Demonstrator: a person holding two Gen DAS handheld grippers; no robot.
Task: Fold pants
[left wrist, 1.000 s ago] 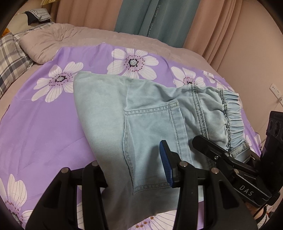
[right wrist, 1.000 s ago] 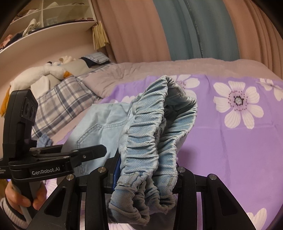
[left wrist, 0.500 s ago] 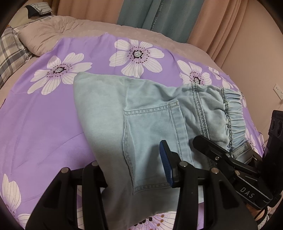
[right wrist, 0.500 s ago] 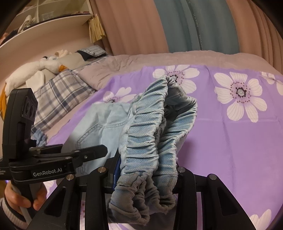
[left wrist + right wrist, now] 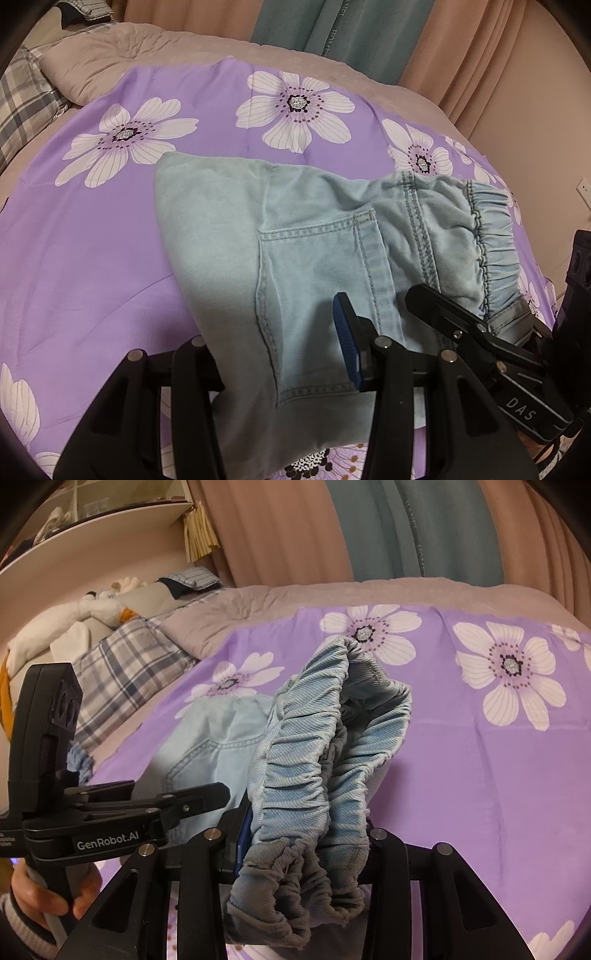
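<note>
Both the left gripper [image 5: 280,354] and the right gripper [image 5: 303,834] clamp the light-blue denim pants [image 5: 317,258] partway closed; lowering both evenly onto the purple floral bedspread [image 5: 92,236] should keep edges aligned.

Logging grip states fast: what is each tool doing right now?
Left tool: closed on the pants, at the pocket side.
Right tool: closed on the pants' elastic waistband.

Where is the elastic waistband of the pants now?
In the right wrist view the elastic waistband is bunched in the right gripper, over the purple floral bedspread.
</note>
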